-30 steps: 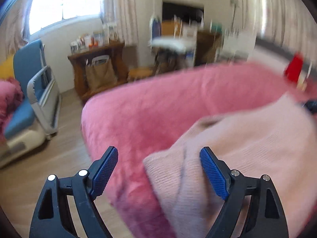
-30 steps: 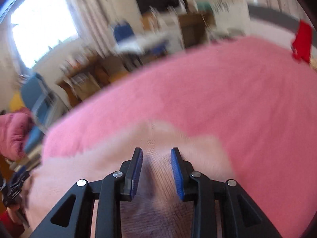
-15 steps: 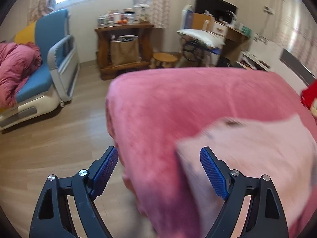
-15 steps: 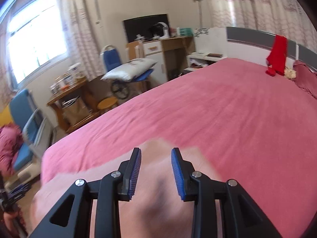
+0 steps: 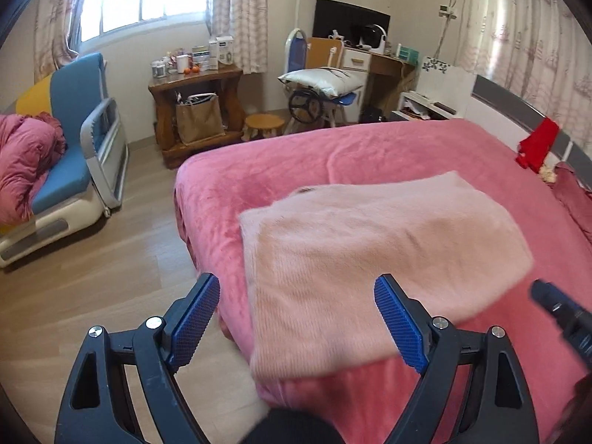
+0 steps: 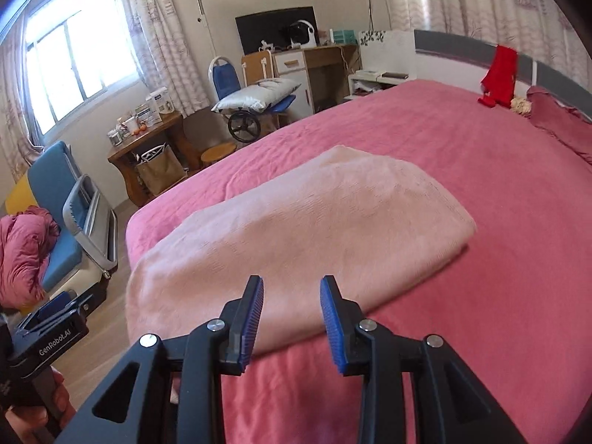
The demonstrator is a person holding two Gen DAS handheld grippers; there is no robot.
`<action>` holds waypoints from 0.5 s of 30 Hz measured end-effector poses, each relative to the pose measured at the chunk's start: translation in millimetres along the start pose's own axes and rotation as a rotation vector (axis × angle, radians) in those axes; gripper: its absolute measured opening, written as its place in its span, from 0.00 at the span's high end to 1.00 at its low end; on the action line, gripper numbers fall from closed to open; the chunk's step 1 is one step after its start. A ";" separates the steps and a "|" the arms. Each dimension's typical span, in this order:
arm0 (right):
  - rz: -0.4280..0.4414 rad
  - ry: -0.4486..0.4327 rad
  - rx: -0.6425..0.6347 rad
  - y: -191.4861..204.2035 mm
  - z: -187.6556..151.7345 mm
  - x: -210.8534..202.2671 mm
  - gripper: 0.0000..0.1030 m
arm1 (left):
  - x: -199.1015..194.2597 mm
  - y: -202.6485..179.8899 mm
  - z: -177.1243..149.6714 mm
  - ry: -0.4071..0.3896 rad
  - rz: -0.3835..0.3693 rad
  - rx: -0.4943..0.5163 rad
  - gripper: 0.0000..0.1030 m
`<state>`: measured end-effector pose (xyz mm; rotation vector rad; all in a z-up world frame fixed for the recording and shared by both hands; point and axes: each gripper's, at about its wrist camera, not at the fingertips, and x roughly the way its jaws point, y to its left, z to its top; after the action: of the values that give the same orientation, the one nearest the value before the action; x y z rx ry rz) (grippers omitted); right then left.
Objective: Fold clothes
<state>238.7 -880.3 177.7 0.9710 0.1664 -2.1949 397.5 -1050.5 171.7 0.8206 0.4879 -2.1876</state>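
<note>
My left gripper (image 5: 296, 322) hangs above the near corner of the bed, its jaws spread wide with nothing between the blue pads (image 5: 192, 323); below them I see only the garment's near edge and the wooden floor (image 5: 92, 277). My right gripper (image 6: 292, 322) has its jaws apart by a narrower gap, and nothing is pinched there either; the pads stand clear above the cloth, so both of my grippers are released.

The pale pink sweater (image 5: 370, 259) lies folded into a rough rectangle on the pink bedspread (image 5: 370, 155), close to the near corner of the bed; in the right wrist view the same sweater (image 6: 303, 222) shows a smooth rounded top and a thick doubled edge on its right side, and its near edge sits close to the bed's front edge. At the left edge of that view I see my left hand (image 6: 29, 418) gripping the handle of the other tool.

Well apart from the sweater, a red garment (image 6: 499, 74) hangs over the grey headboard (image 6: 455, 46); beside the bed stands a blue chair (image 5: 70, 140) with a crumpled dark pink blanket (image 5: 22, 162) on it; further back are a wooden side table (image 5: 196, 111) with a brown bag under it, and a wheelchair carrying a white pillow (image 5: 322, 79).
</note>
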 end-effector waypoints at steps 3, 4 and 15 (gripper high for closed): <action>-0.039 -0.005 -0.057 19.3 -14.6 -17.3 0.69 | -22.7 -1.7 -9.7 -0.007 -0.009 0.010 0.15; -0.040 -0.008 -0.068 23.0 -18.7 -22.8 0.69 | -29.8 -2.5 -12.9 -0.008 -0.013 0.014 0.15; -0.076 -0.006 -0.046 23.7 -45.7 -47.7 0.69 | -50.8 -35.5 -38.5 0.014 -0.060 0.127 0.15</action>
<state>303.3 -853.4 182.0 0.9466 0.2535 -2.2531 413.1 -979.9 181.8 0.8997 0.3882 -2.2885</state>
